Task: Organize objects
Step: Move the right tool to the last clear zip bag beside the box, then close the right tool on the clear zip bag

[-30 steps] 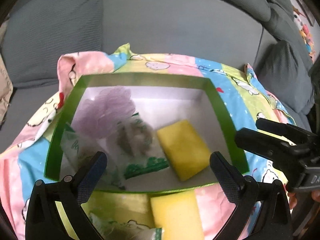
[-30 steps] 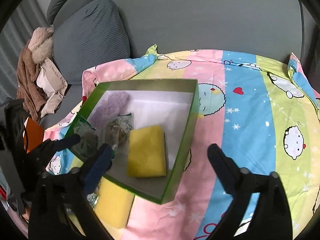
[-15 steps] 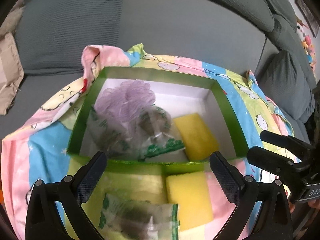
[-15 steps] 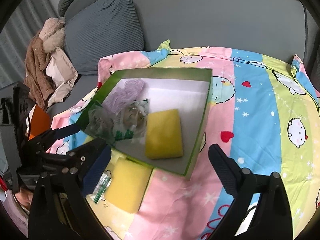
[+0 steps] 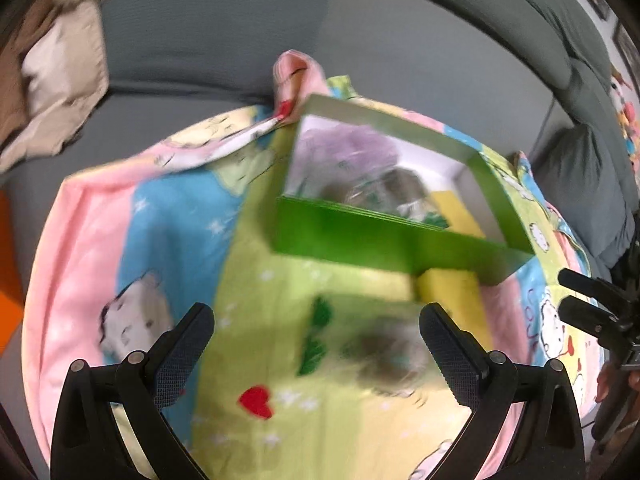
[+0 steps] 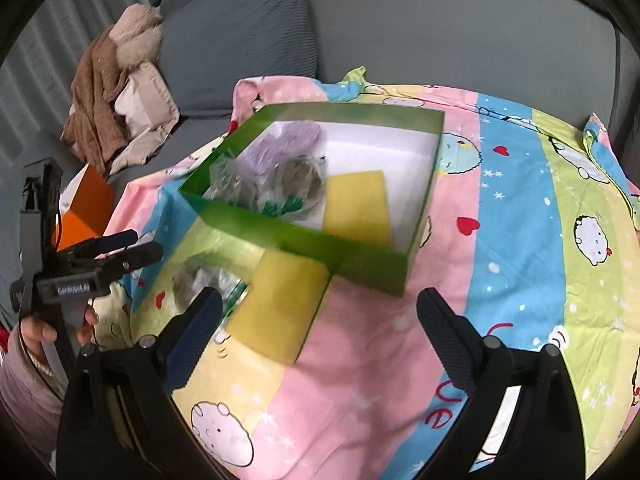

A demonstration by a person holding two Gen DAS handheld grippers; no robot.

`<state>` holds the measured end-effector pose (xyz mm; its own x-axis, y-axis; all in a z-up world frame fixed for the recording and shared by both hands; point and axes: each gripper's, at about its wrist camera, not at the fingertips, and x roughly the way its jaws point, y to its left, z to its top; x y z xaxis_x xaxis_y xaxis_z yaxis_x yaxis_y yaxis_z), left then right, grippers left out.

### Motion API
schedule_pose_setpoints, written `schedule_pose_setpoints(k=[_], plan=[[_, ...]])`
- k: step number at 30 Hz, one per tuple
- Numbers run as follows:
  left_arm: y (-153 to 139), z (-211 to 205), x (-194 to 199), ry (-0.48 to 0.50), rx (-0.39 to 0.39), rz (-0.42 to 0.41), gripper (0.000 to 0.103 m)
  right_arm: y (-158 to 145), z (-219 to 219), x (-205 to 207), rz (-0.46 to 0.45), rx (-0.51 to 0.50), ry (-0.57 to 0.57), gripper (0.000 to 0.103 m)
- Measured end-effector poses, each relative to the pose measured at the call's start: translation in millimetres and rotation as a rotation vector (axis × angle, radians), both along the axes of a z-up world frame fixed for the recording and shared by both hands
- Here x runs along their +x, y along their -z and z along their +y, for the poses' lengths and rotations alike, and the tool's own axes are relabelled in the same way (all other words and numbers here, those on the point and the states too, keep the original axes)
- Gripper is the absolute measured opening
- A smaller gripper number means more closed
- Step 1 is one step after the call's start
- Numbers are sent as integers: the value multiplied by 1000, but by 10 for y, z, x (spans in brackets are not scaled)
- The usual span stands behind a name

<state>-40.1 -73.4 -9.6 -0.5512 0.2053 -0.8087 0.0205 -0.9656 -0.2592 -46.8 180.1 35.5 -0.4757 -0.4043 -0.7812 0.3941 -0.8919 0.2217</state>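
Note:
A green box [image 6: 320, 248] with a white inside stands on the cartoon blanket. It holds a purple mesh puff [image 6: 288, 144], clear packets [image 6: 280, 184] and a yellow sponge [image 6: 356, 208]. Outside, against its near wall, lie a second yellow sponge [image 6: 284, 304] and a clear packet with green print [image 6: 200, 276]. My right gripper [image 6: 320, 300] is open above this sponge's right edge, with nothing held. My left gripper [image 5: 318, 320] is open and empty; the blurred packet [image 5: 372, 344] lies between its fingers, with the sponge [image 5: 452, 292] and box [image 5: 380, 240] beyond. Each gripper shows in the other's view: left [image 6: 132, 248], right [image 5: 568, 296].
The blanket [image 6: 520, 240] covers a grey sofa seat [image 6: 440, 40]. A grey cushion [image 6: 240, 32] and a heap of brown and beige clothes [image 6: 116, 92] lie at the back left. An orange box [image 6: 84, 208] sits at the left. A hand [image 6: 36, 332] holds the left gripper.
Both grippers have drawn back from the box. The left one has swung left and lower, so the packet and sponge outside the box now lie before it. The left view is motion-blurred.

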Motion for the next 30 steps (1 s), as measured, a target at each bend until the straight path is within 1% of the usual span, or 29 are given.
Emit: schedule_pose_setpoints(k=[2, 5, 9, 13, 17, 19, 24, 30], plan=[[59, -78, 64, -12, 14, -12, 102, 26, -45, 44, -2, -3, -17, 98], [175, -133, 178, -5, 36, -24, 102, 70, -137, 120, 0, -11, -57, 98], [335, -140, 268, 19, 104, -49, 102, 170, -333, 270, 9, -4, -141, 98], [449, -131, 293, 17, 168, -70, 102, 299, -556, 423, 36, 15, -228, 98], [516, -107, 300, 28, 206, -76, 102, 371, -712, 491, 65, 4, -264, 98], [534, -93, 313, 36, 232, -72, 102, 417, -797, 517, 88, 18, -278, 98], [552, -42, 288, 58, 239, -63, 102, 501, -991, 549, 144, 97, -343, 98], [529, 22, 204, 97, 267, -37, 102, 551, -1075, 417, 164, 96, -376, 97]])
